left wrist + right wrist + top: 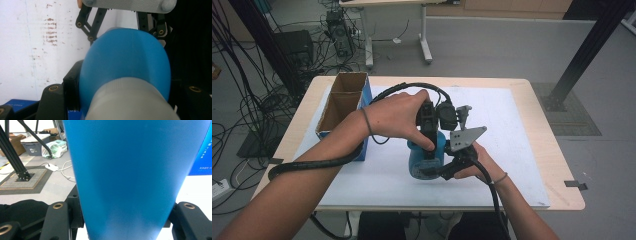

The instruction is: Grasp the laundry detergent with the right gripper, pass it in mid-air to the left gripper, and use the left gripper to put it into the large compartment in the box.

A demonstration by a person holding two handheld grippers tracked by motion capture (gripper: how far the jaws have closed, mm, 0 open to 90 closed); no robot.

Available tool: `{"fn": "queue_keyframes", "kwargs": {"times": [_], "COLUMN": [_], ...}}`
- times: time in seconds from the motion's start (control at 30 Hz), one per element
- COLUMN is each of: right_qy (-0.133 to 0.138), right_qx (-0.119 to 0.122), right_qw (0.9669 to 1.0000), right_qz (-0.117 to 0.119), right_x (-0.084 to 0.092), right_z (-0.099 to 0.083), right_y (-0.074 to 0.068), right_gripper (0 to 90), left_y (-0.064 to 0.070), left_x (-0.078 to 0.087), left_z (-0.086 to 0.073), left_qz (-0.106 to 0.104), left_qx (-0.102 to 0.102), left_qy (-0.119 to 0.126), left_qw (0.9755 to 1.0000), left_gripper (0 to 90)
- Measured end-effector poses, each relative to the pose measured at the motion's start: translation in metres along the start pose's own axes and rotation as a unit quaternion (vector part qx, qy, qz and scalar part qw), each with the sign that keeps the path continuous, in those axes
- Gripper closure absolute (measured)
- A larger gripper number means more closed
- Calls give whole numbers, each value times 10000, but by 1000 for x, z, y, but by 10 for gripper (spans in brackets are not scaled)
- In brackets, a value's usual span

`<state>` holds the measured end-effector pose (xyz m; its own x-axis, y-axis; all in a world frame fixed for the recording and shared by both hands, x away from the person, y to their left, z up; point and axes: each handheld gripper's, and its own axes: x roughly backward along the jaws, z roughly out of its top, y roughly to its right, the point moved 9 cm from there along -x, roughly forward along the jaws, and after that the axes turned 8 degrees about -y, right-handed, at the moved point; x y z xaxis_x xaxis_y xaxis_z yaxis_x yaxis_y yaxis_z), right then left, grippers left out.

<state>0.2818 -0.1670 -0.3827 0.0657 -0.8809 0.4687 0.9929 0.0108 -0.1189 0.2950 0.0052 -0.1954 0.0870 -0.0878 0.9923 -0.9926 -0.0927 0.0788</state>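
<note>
A: High view, centre of the frame: a blue bottle (419, 161) lies tipped on the white worktop (512, 150), with both tongs clamped on it. Why two grips?

B: My guess is a twist. The left tongs (428, 145) come down over the upper end, and in the left gripper view the jaws pinch a grey cap (130, 100) just below the blue shoulder. The right tongs (447, 170) are closed on the blue body (125, 180), low and from the right, probably to brace it.

A: So one holds, one turns.

B: That's how I read it.

A: Room to work?

B: Plenty on the right half of the frame, where the white sheet is bare. At left, an open cardboard box (343, 100) with a blue side stands near the left forearm. The near worktop edge is close below the right hand (477, 162), so the bottle should not slide toward the bottom of the frame.
</note>
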Motion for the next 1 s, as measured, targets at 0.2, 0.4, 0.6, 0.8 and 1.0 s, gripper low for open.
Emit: {"fn": "queue_keyframes", "kwargs": {"times": [0.2, 0.4, 0.6, 0.8, 1.0], "right_qy": [2, 0, -22, -6, 11], "right_qx": [-1, -22, -25, -47, -26], "right_qw": [10000, 10000, 10000, 10000, 10000], "right_qz": [17, 26, 43, 43, 30], "right_x": [-1, -3, -3, -4, -4], "right_z": [0, -1, 0, -1, -1], "right_y": [0, 0, 0, 0, 0], "right_gripper": [409, 409, 409, 409, 408], "left_y": [0, -1, -1, -1, -1], "left_x": [-1, -2, -3, -2, -2], "left_z": [-1, -1, -3, -3, -3], "left_qz": [-13, -34, -38, -36, -32], "left_qx": [16, 33, 46, 28, 34], "left_qy": [7, -11, 15, 7, -3], "left_qw": [10000, 10000, 10000, 10000, 10000], "left_gripper": [372, 372, 372, 373, 374]}}
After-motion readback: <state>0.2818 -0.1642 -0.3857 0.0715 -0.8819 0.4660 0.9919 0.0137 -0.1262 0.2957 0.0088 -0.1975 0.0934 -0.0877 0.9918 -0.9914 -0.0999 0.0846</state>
